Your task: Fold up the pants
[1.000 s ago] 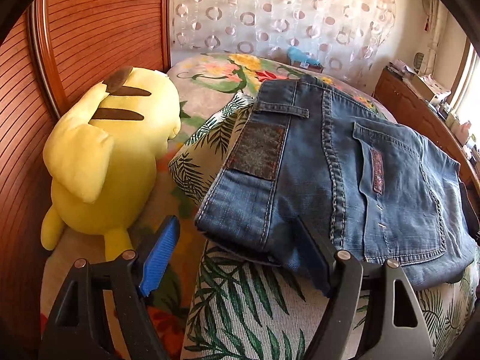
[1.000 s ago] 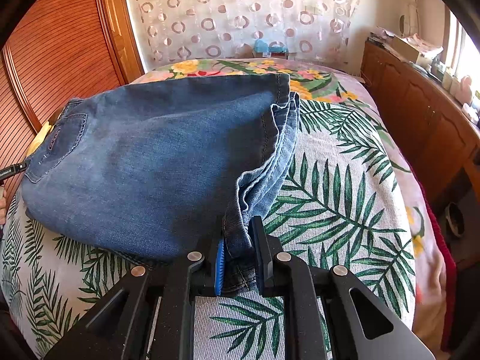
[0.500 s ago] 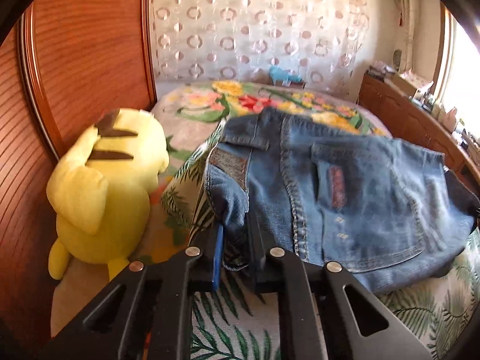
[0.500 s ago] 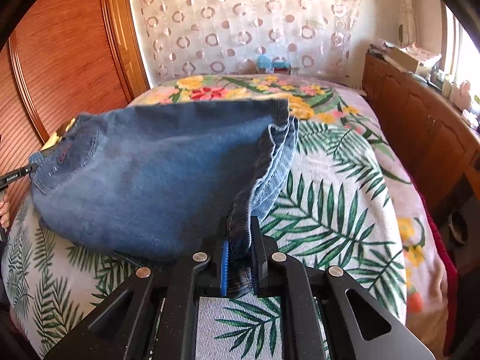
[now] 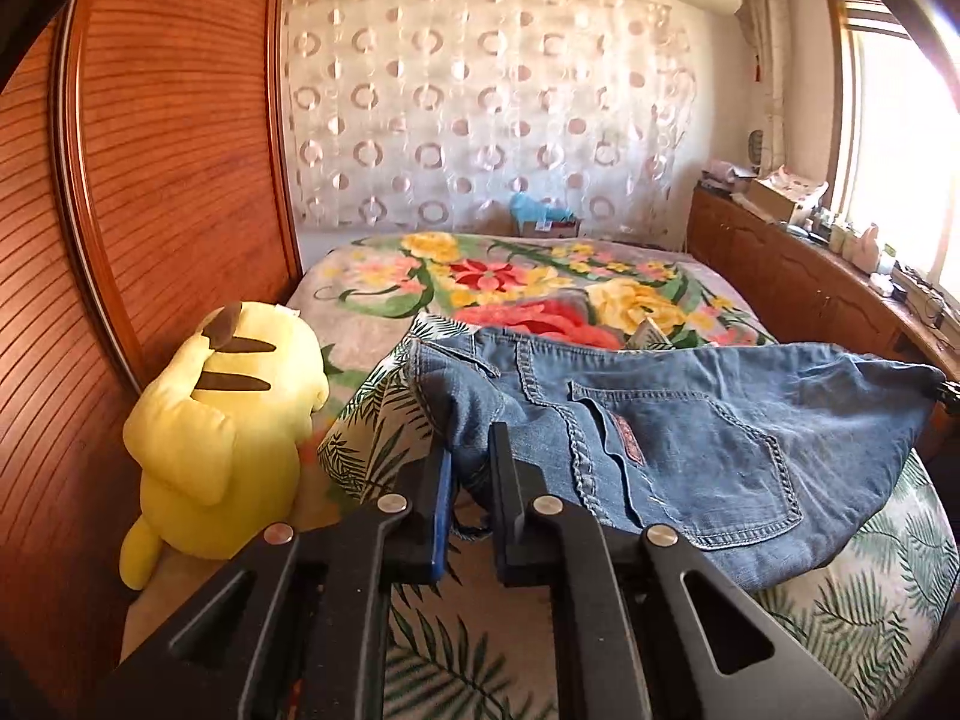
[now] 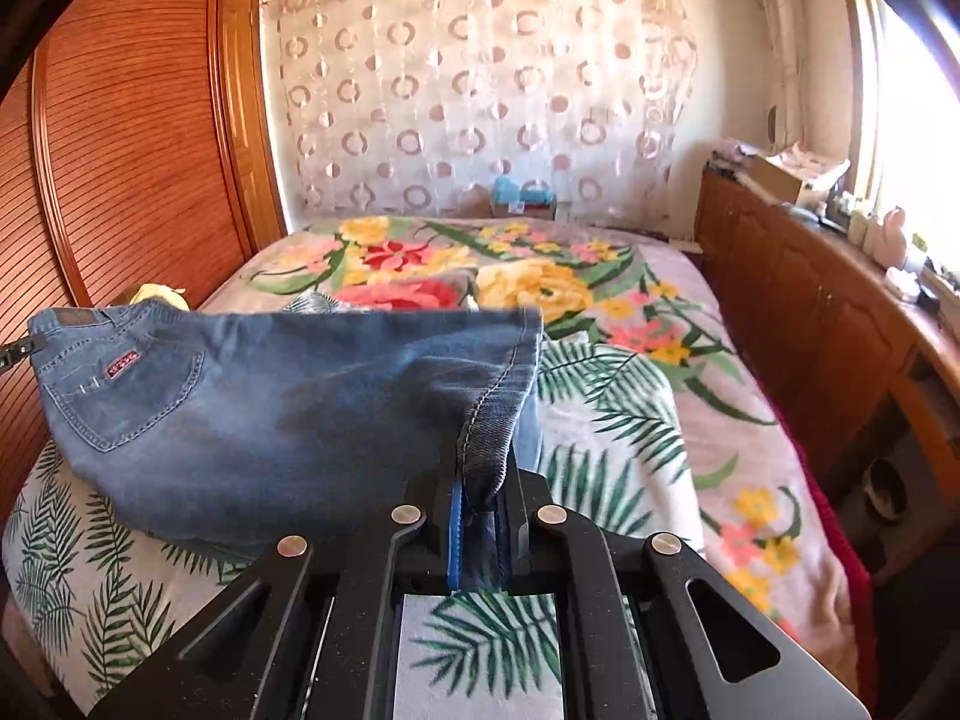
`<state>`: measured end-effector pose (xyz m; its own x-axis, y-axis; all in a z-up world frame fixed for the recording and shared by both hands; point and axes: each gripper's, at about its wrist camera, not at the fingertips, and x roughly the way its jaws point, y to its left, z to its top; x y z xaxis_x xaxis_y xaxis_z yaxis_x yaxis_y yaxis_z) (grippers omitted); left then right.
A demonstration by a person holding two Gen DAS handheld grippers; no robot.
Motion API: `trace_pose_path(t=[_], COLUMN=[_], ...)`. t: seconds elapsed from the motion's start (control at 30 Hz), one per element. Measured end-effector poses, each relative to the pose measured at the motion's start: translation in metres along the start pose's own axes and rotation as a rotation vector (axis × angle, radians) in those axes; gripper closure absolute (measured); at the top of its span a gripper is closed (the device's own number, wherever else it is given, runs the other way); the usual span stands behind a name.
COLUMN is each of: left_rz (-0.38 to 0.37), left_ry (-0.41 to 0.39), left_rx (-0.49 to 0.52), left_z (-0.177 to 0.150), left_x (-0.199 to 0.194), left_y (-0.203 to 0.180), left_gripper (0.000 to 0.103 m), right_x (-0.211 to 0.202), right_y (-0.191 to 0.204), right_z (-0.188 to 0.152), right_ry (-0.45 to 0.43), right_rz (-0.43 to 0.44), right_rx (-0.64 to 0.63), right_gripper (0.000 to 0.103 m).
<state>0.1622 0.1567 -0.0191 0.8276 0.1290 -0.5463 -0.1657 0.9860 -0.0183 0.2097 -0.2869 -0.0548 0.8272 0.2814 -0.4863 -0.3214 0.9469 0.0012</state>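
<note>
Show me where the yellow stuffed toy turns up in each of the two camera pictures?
Left wrist view: yellow stuffed toy sits large at the left, beside the jeans.
Right wrist view: only a yellow sliver peeks over the jeans' far left edge.
Shared landmark: the circle-patterned curtain.

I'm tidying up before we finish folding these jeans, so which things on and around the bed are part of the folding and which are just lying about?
Part of the job:
- jeans
- left gripper, shut on the waistband corner
- right gripper, shut on the hem end

Just lying about:
- yellow plush toy beside the wardrobe
- blue item beyond the bed
- clutter on the wooden sideboard
</note>
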Motion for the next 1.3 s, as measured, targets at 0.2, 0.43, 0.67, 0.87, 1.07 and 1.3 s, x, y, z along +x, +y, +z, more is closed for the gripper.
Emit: trace_pose_path(t=[0.2, 0.43, 0.67, 0.87, 1.07, 1.3], left_rz=[0.008, 0.027, 0.040, 0.048, 0.038, 0.034], left_ry=[-0.020, 0.052, 0.084, 0.104, 0.129, 0.139], left_rx=[0.029, 0.005, 0.035, 0.043, 0.017, -0.007], left_z=[-0.013, -0.034, -0.052, -0.060, -0.073, -0.079], left_x=[-0.022, 0.006, 0.008, 0.013, 0.016, 0.022], left_y=[-0.009, -0.001, -0.006, -0.006, -0.001, 0.001], left_gripper=[0.092, 0.092, 0.092, 0.092, 0.092, 0.092], right_x=[-0.017, 0.042, 0.062, 0.050, 0.040, 0.018], right_y=[-0.002, -0.009, -0.005, -0.006, -0.014, -0.024], right_z=[-0.024, -0.046, -0.051, -0.043, -0.040, -0.006], right_ry=[0.004, 0.130, 0.193, 0.185, 0.256, 0.122], right_rz=[-0.002, 0.014, 0.019, 0.022, 0.039, 0.003], right_rx=[0.011, 0.059, 0.060, 0.020, 0.018, 0.009], right_gripper=[0.095, 0.095, 0.092, 0.092, 0.078, 0.046])
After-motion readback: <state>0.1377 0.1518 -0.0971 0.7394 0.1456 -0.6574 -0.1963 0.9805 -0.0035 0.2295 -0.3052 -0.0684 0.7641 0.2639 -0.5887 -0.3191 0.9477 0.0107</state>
